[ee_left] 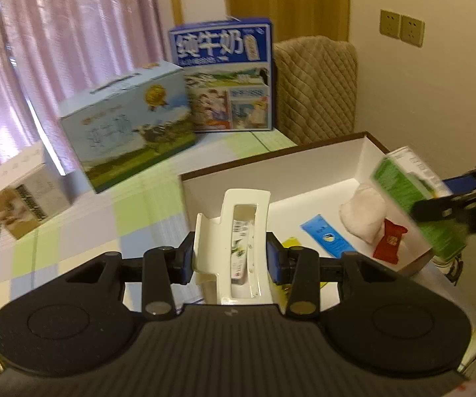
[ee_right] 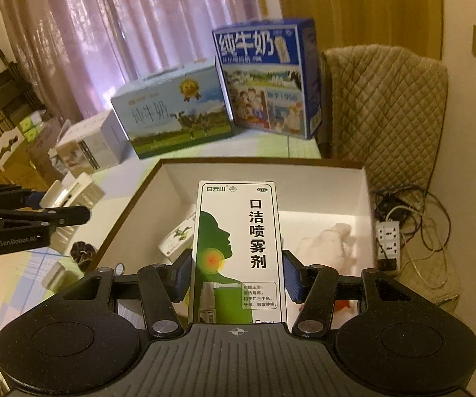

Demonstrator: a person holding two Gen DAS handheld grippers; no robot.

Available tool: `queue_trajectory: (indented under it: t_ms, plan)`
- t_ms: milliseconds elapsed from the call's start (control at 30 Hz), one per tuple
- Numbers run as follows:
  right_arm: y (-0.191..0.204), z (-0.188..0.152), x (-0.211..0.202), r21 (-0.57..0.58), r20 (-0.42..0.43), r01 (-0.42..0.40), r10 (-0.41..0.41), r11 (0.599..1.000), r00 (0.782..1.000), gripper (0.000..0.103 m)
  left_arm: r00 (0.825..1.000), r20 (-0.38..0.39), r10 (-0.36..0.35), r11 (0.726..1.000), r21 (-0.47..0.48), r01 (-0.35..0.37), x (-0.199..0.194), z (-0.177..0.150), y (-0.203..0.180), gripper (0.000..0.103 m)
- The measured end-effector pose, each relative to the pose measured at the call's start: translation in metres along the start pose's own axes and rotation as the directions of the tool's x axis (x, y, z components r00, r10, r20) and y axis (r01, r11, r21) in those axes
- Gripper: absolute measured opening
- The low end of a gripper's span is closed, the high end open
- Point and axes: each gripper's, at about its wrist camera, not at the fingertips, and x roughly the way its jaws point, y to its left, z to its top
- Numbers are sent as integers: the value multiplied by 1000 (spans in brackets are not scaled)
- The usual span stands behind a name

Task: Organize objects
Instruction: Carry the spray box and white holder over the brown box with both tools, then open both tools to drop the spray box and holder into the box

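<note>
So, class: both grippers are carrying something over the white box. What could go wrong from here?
1. The left gripper pinches the white hair claw by its sides; it might twist free.
2. The right gripper may drop the spray box onto the small carton or white pouch.

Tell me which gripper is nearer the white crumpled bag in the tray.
Right. The right gripper, holding the green spray box, hangs over the tray just beside the white bag; the left gripper, holding a white clip, sits farther left.
</note>
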Motion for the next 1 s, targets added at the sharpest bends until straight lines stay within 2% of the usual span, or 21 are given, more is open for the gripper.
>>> queue_trajectory:
  t_ms: [267, 567, 1000]
  plan:
    - [-6, 13, 56, 29, -103, 44, -40, 999, 994, 52, 992, -116, -44, 999, -4, 44, 61, 18, -23, 38]
    - [-32, 20, 99, 124, -122, 75, -60, 989, 991, 52, 976, -209, -64, 996, -74, 49, 120, 22, -31, 37]
    - [-59, 25, 111, 200, -125, 122, -98, 972, 987, 52, 973, -225, -46, 996, -88, 27, 162, 24, -55, 37]
